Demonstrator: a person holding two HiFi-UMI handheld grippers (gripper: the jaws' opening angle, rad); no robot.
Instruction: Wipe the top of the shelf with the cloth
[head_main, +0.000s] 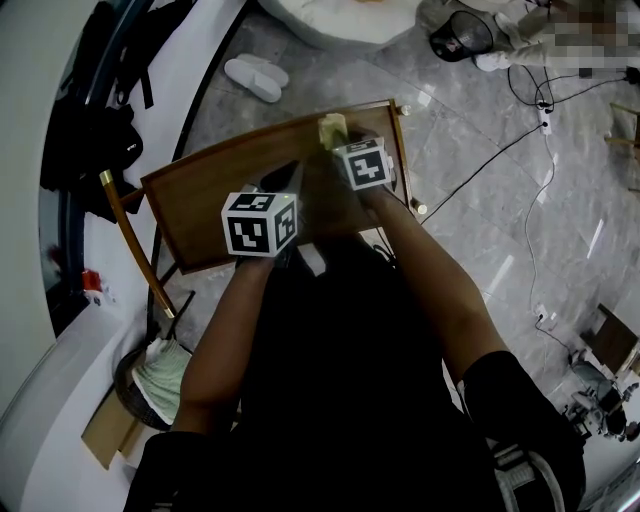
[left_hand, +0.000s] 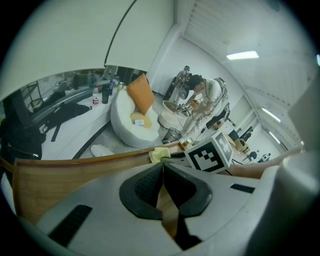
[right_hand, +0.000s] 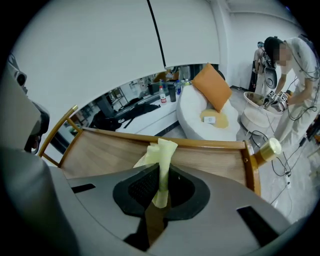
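Observation:
The shelf top (head_main: 215, 195) is a brown wooden panel with a raised rim, below me in the head view. A pale yellow cloth (head_main: 332, 126) lies bunched at its far right edge. My right gripper (head_main: 339, 141) is shut on the cloth (right_hand: 161, 155), which stands up from between its jaws (right_hand: 161, 172) over the wood (right_hand: 105, 152). My left gripper (head_main: 291, 173) hovers over the middle of the panel, just left of the right one. Its jaws (left_hand: 161, 169) are shut with nothing between them. From the left gripper view the cloth (left_hand: 160, 154) shows beyond them at the rim.
A brass knob (right_hand: 267, 148) caps the shelf's right corner post. On the grey floor beyond are white slippers (head_main: 255, 77), a black wire bin (head_main: 460, 35) and cables (head_main: 530, 135). A white beanbag (right_hand: 202, 120) with an orange cushion (right_hand: 212, 88) sits behind; a person (right_hand: 290, 70) stands far right.

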